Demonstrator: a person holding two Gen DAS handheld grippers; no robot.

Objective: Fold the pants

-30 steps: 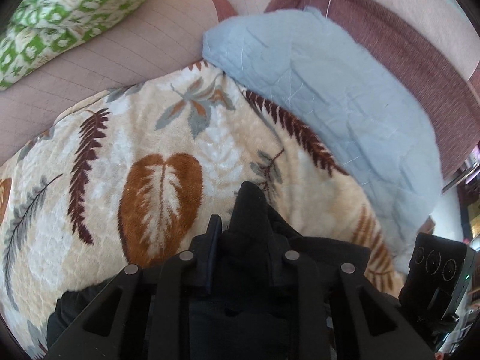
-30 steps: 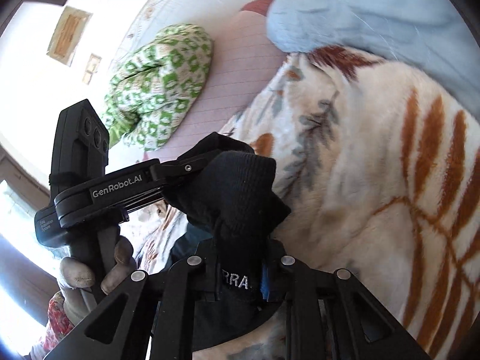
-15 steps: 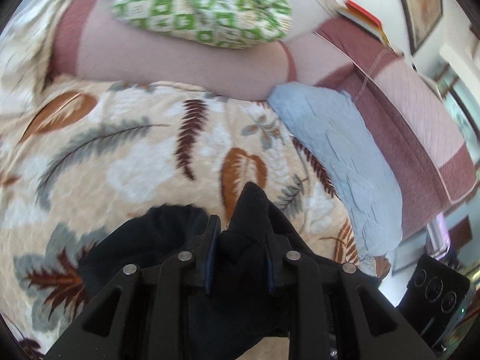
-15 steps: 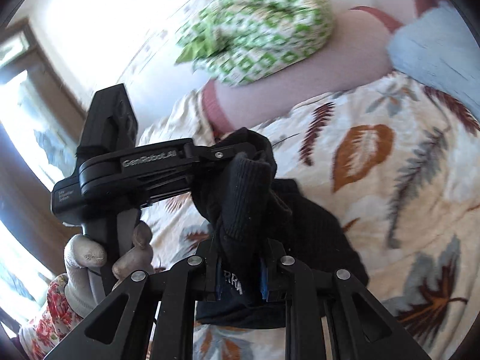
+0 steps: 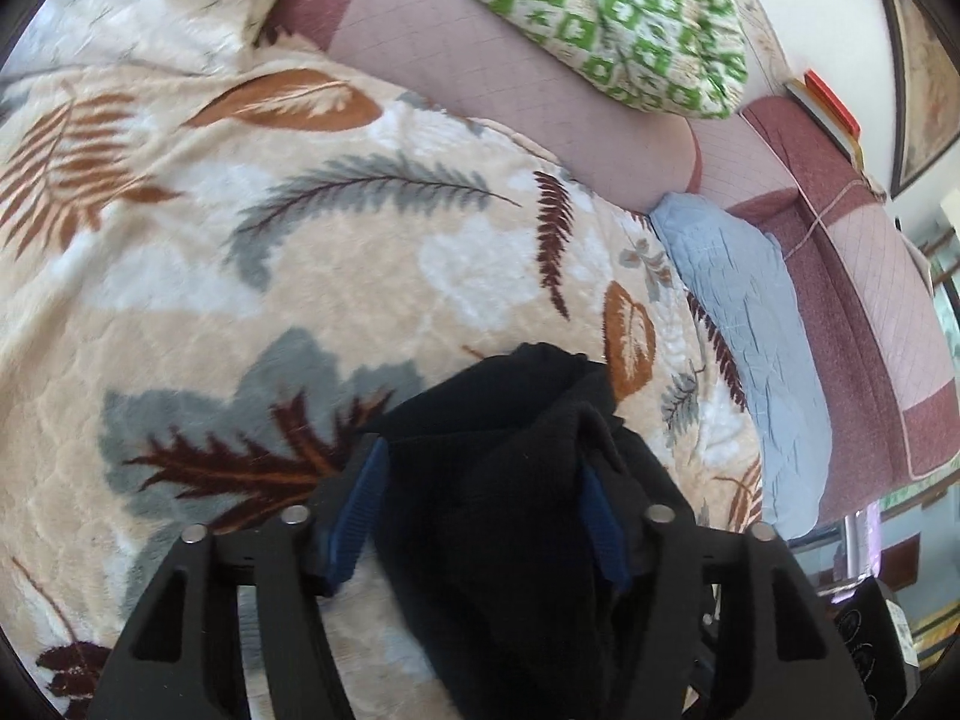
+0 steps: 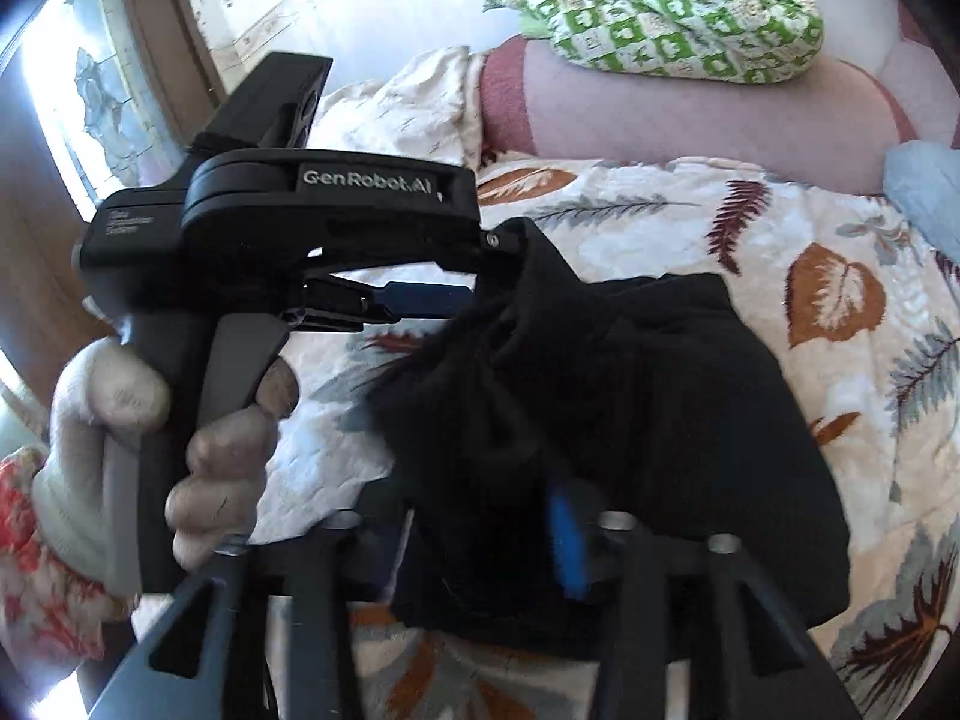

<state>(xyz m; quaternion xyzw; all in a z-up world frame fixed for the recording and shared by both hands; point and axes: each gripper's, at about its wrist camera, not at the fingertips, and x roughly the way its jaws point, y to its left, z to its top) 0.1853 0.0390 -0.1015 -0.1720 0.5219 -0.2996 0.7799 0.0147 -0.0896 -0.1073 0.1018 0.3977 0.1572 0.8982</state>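
The black pants [image 6: 648, 420] lie bunched on a leaf-patterned blanket [image 6: 840, 240]. In the left wrist view the pants [image 5: 510, 510] hang between the fingers of my left gripper [image 5: 480, 480], whose jaws stand wide apart with loose cloth between them. My left gripper also shows in the right wrist view [image 6: 498, 267], held by a gloved hand [image 6: 180, 456] just left of the pants. My right gripper [image 6: 486, 534] has its jaws spread, with pants cloth between the blue pads.
A green-and-white checked bundle [image 5: 612, 18] rests on the pink sofa back [image 5: 480, 78]. A light blue cushion [image 5: 750, 324] lies at the blanket's right edge. A bright window [image 6: 90, 90] is at the far left.
Both grippers have opened from a tight pinch on the pants. The views have swung left across the blanket and the pants have dropped lower onto it.
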